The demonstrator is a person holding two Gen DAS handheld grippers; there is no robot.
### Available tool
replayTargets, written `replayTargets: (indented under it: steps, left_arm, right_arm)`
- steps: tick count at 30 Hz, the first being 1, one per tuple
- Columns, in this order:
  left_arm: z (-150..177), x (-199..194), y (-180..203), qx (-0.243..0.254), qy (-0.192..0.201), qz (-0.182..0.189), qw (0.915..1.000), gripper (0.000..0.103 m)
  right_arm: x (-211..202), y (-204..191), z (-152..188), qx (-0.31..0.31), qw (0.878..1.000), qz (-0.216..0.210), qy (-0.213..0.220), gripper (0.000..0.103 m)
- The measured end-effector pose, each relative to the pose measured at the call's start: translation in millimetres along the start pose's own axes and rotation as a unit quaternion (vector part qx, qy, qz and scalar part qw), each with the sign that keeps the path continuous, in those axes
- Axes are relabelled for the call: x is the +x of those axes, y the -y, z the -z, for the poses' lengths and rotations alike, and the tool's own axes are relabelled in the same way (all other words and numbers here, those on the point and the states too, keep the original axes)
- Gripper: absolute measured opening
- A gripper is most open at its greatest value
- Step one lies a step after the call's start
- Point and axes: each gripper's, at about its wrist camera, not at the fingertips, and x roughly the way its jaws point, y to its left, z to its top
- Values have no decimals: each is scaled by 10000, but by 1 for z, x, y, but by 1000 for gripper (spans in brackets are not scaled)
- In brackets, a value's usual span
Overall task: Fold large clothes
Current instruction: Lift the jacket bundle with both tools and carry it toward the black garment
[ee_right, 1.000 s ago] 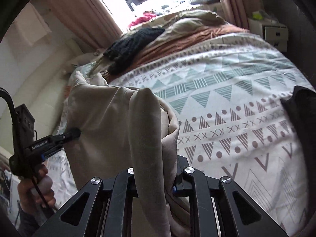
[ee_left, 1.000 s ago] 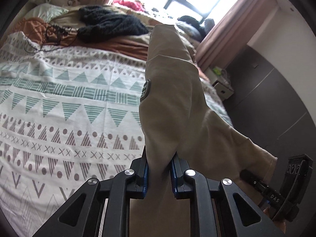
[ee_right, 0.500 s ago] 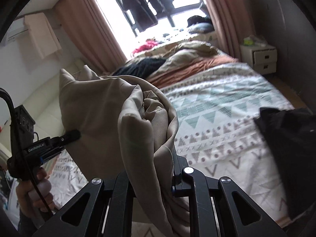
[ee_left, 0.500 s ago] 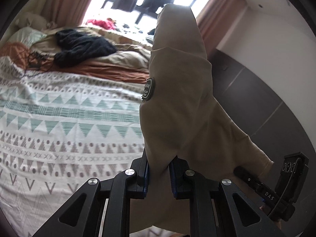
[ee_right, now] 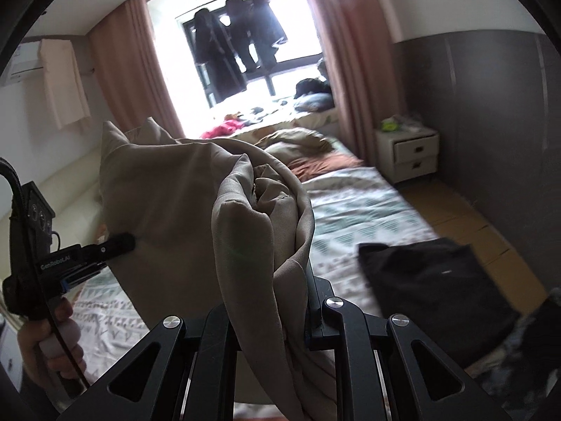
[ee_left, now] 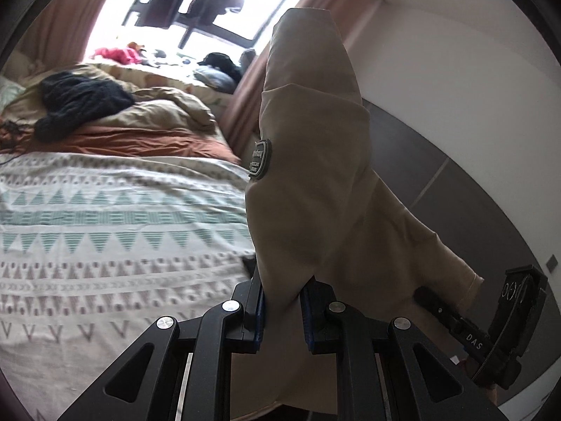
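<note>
Aloft, beige garment (ee_left: pixel 315 182) between both tools.

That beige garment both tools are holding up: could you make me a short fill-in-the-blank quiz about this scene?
1. Both the left tool and the right tool are shut on the ____ garment.
2. A round grey ____ is sewn onto the garment.
3. The bedspread is printed with rows of green ____.
4. The white nightstand has ____ drawers.

Missing words: beige; patch; triangles; two
</note>
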Motion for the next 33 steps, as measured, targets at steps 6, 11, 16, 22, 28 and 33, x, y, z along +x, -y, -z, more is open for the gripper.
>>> replayTargets:
  steps: [6,11,16,22,28,33]
  left_arm:
    - [6,28,52,166,-184,240,9994,17]
    - [14,51,88,328,-319,426,9980,17]
    - [22,82,121,414,-565,660,9954,17]
    - [30,116,142,371,-954,931,9904,17]
    - [37,149,150,279,-1394,1233,9821,17]
    - [31,191,134,114,-1683,1235,9779,17]
  right_arm:
    - [-31,42,-11,-17,9989,439,182,14]
    - [-48,73,-18,-14,9970,734,255,13]
    - [-61,107,-23,25,9942,1039,284,13]
    - [-65,141,-33,-16,9888,1461,292,13]
    - [-61,171,-45,54,9818,1881,246,13]
    - [-33,190,-59,28,9766,2147,73,13]
